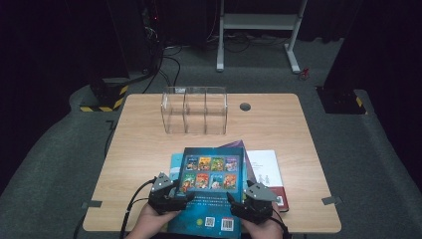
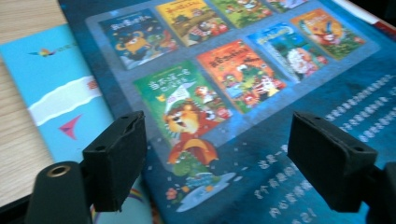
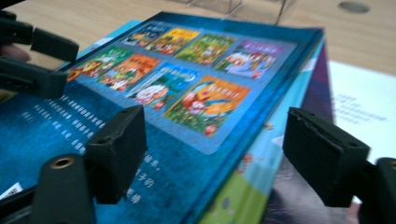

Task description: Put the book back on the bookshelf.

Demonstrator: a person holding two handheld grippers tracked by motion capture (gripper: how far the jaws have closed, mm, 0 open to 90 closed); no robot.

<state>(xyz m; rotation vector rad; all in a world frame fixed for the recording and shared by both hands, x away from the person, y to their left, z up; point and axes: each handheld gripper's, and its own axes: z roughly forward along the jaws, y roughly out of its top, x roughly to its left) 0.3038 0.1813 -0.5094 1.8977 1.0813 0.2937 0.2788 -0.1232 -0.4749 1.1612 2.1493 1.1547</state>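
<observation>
**Books stacked at the near edge, organizer not yet filled**

Your pale wooden table [image 1: 149,149] takes up the middle of the high view. At the lower centre of that view lies the pile of books, topped by the big dark-blue picture book with eight small cover pictures on its back [image 1: 211,186]. It rests on a light-blue paperback [image 1: 175,164] at its left and a white book with a red spine [image 1: 266,169] at its right.

Above the pile, toward the upper middle, stands the clear plastic three-compartment organizer [image 1: 194,110]; all three compartments look empty, so I judge that the filing has barely begun and every book is left to move.

Your left hand-held gripper [image 1: 174,196] and right hand-held gripper [image 1: 247,201] hover over the blue book's near corners, jaws spread wide and gripping nothing.
</observation>
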